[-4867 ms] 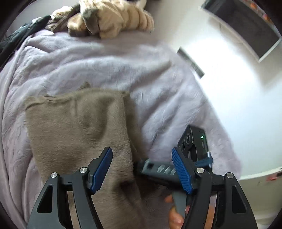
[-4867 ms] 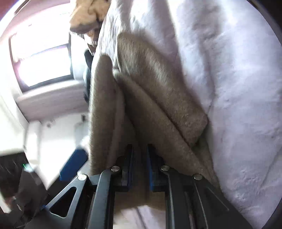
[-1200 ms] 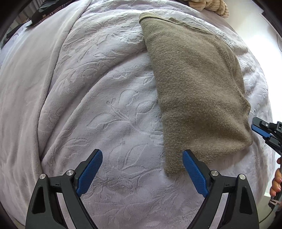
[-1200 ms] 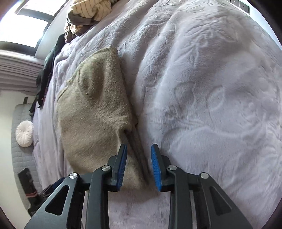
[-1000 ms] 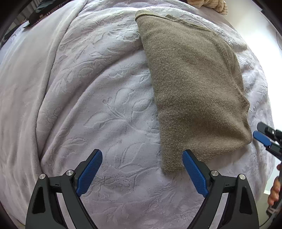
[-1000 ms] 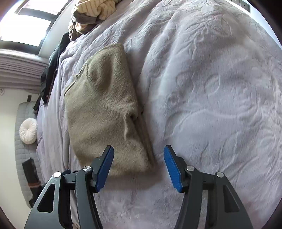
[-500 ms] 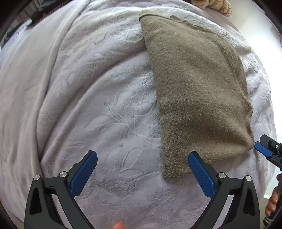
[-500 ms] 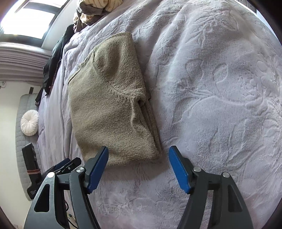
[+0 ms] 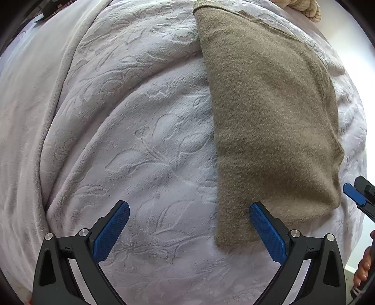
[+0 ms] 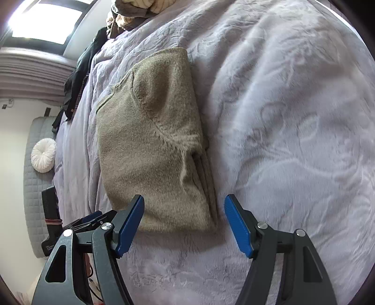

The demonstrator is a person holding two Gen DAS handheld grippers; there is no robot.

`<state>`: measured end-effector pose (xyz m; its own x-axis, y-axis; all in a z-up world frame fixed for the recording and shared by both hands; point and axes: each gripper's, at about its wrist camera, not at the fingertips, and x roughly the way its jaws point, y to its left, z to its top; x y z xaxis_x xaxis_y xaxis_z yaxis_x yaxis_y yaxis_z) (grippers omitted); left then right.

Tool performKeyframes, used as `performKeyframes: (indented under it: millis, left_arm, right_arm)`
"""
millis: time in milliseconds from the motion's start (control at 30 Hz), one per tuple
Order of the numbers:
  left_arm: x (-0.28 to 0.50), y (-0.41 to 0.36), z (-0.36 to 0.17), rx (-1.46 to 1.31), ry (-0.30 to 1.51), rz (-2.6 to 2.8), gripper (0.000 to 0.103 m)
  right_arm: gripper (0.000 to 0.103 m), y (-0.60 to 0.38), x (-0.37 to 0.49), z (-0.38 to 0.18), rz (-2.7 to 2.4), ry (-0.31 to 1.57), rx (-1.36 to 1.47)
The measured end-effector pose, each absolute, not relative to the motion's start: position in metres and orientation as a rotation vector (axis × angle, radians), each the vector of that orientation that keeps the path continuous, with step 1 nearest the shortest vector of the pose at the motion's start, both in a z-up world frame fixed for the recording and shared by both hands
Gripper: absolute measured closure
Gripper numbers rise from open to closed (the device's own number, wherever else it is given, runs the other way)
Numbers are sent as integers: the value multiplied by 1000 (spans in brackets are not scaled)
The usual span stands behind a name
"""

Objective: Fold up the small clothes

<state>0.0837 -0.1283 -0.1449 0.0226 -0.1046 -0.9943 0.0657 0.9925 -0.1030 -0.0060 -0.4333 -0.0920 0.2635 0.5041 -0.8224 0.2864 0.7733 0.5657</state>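
A folded olive-brown knit garment (image 9: 269,112) lies flat on a lilac embossed blanket (image 9: 140,140). It also shows in the right wrist view (image 10: 154,150), with its stacked folded layers at the right edge. My left gripper (image 9: 187,227) is open and empty, hovering just short of the garment's near left corner. My right gripper (image 10: 184,223) is open and empty, just short of the garment's near edge. The right gripper's blue tip (image 9: 355,193) shows beside the garment's right corner in the left wrist view.
A pile of striped and beige clothes (image 10: 140,11) lies at the far end of the bed. Dark clothes (image 10: 79,77) hang over the bed's left side. A grey quilted seat with a round white cushion (image 10: 43,152) stands beside the bed.
Both grippers have drawn back a little from the folded garment. The right gripper, earlier shut on the garment and then nearly shut, has opened wide. The garment lies still.
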Motion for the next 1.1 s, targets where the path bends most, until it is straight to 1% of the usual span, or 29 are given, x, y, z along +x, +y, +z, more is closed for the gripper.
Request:
performKeyframes:
  millis: [433,700,833,867,900,933,1100]
  left_arm:
    - [119,-157,-133,-35,1515,-135,0]
    - [180,-162,-119,-173,1434,-191,0]
    - [211,-169,-122,-207,1426,-212,0]
    - [216,-172,-122,-208,1425,-213,0]
    - [223,-176,-122,-205,1419,-211,0]
    - [223,-175,-122,-203,1413,-209,0]
    - [221,-185,-136,-206,1409,-206,0]
  right_arm:
    - [29,-442,26,-99,197,1327,730]
    - [29,-448,62,-106,223,1300,736]
    - [30,-452,86,-118,220,1280,789]
    - [46,-452,91,-120,220,1276,800]
    - [65,-451,97,-121,217,1278,795]
    - [94,-448,101,-120,212,1283,770]
    - [94,-425,108,-88,414,1151,647]
